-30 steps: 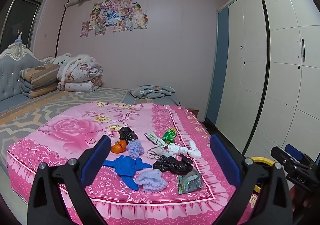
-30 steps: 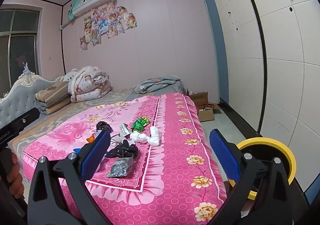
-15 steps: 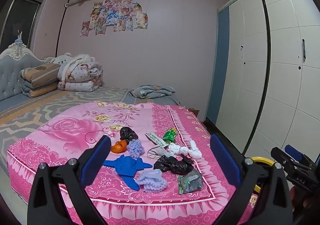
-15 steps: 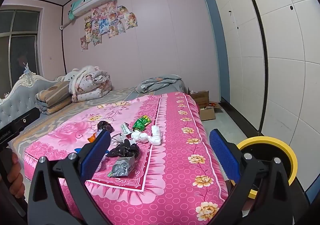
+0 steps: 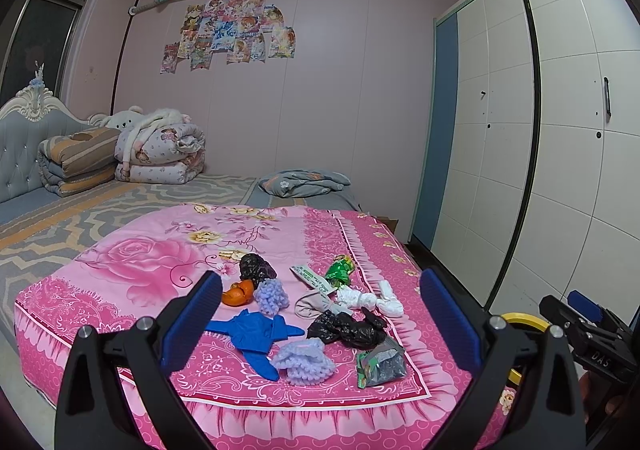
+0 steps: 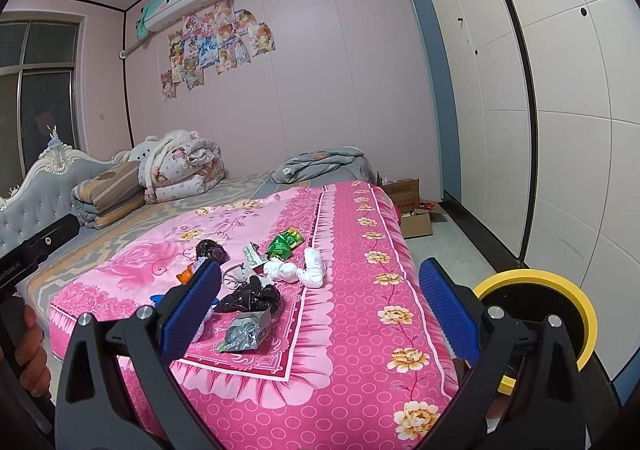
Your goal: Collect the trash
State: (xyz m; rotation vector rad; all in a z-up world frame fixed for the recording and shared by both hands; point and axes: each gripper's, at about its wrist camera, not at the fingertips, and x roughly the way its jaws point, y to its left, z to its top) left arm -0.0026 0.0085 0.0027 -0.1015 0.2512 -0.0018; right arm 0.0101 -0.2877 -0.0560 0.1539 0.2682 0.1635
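1. Trash lies in a loose cluster on the pink floral bedspread (image 5: 132, 262), near the bed's foot corner.
2. Items: silver-grey foil wrapper (image 5: 380, 362) nearest the edge; crumpled black plastic bag (image 5: 346, 328) just behind it; knotted white bag (image 5: 370, 300); green snack packet (image 5: 339, 269); orange peel (image 5: 239, 293); blue glove (image 5: 258, 332); two lilac knitted pieces (image 5: 304, 362).
3. Left claw (image 5: 320, 318): blue-padded jaws spread wide, holding nothing, well short of the trash.
4. Right claw (image 6: 320, 314): jaws likewise wide apart and empty, above the bed's corner.
5. A yellow-rimmed bin (image 6: 560, 290) stands on the floor beside the bed, by the white wardrobe (image 6: 560, 130).
6. Folded quilts (image 5: 160, 154) are stacked by the headboard; posters (image 5: 232, 30) hang on the pink wall.
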